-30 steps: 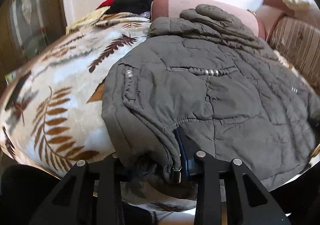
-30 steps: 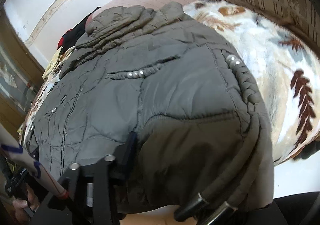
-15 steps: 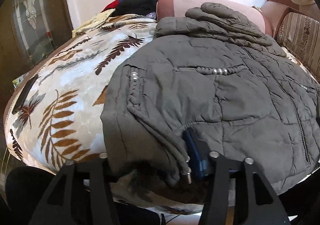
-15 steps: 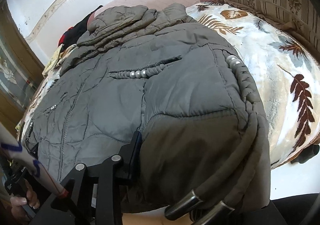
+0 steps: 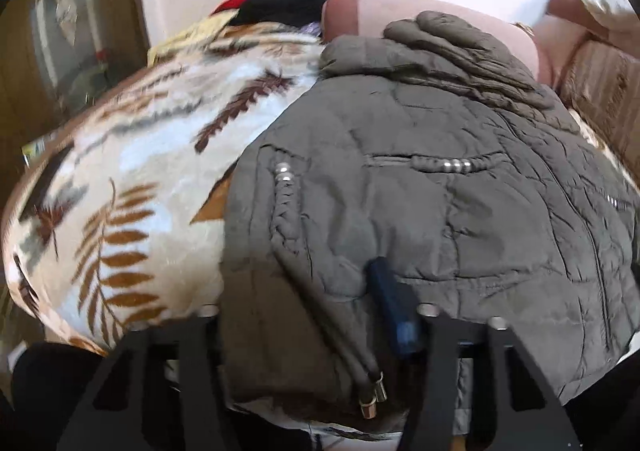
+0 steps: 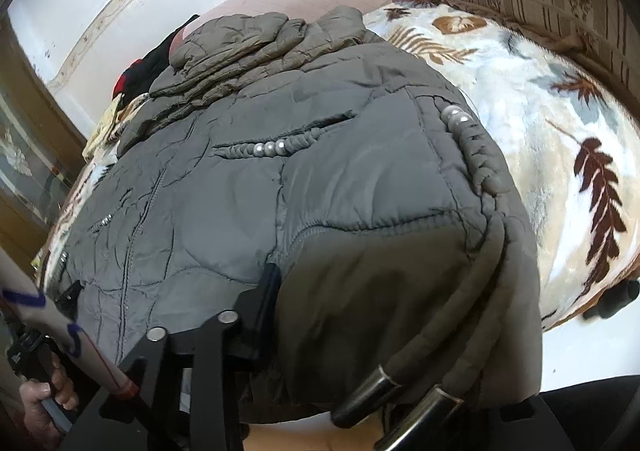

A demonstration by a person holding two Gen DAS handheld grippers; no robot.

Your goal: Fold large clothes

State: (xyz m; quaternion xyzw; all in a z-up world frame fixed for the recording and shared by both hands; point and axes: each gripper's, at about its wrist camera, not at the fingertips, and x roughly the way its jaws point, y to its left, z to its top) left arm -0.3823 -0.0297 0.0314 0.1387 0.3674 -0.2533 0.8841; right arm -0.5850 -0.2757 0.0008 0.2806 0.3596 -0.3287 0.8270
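Early days, I'd say: the jacket (image 5: 460, 211) lies mostly spread on the bed (image 5: 132, 187) ahead of both grippers. Left gripper (image 5: 320, 323) and right gripper (image 6: 320, 291) each clamp its near hem, so the main folds are left.

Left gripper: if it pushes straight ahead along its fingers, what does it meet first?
The grey padded jacket. The left gripper is already shut on its near hem, so going forward likely just bunches that fabric toward the collar; depth past it is unclear.
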